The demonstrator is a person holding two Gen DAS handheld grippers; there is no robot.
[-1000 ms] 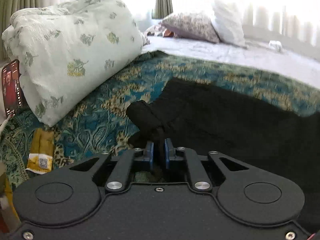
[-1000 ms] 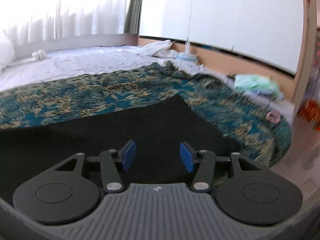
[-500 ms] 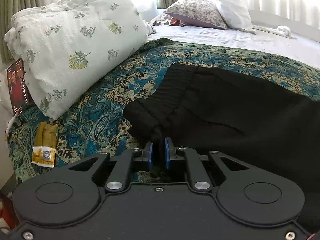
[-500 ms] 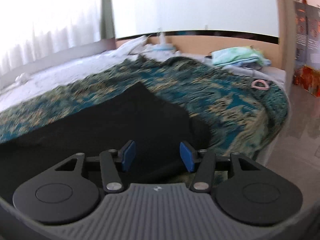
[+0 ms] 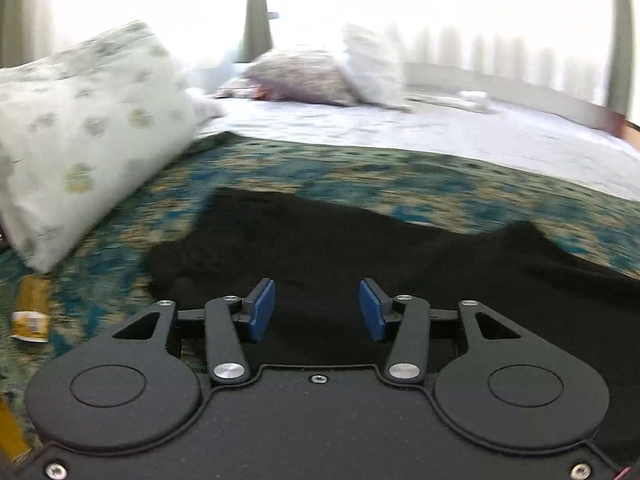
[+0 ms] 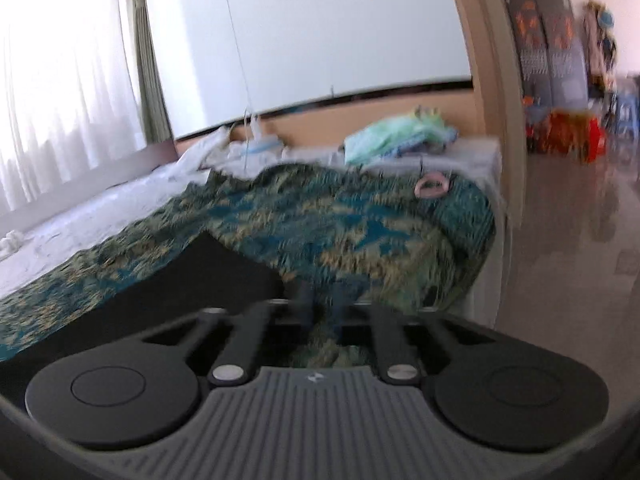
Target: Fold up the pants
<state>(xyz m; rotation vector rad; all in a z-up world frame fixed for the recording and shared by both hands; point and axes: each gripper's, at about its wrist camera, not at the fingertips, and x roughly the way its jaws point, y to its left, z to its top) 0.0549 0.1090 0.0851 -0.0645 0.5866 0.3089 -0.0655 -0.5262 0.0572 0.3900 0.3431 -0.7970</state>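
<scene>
Black pants (image 5: 360,248) lie spread on a teal and gold patterned bedspread (image 5: 400,172). My left gripper (image 5: 316,310) is open and empty, just above the pants near their left end. In the right wrist view the pants (image 6: 168,280) show at lower left, with their end near the bedspread's corner. My right gripper (image 6: 322,304) is blurred by motion; its fingers stand close together over the bedspread (image 6: 340,220), beside the pants' right end. Whether they pinch cloth is not clear.
A large floral pillow (image 5: 80,160) lies left of the pants, with more pillows (image 5: 312,76) behind. A yellow packet (image 5: 30,312) lies at the bed's left edge. A pink ring (image 6: 428,186) and folded green cloth (image 6: 392,136) sit near the bed's right corner, by the tiled floor (image 6: 580,260).
My left gripper has opened and let go of the pants' bunched end, which now lies flat. My right gripper has swung right toward the bed corner and its fingers have closed in.
</scene>
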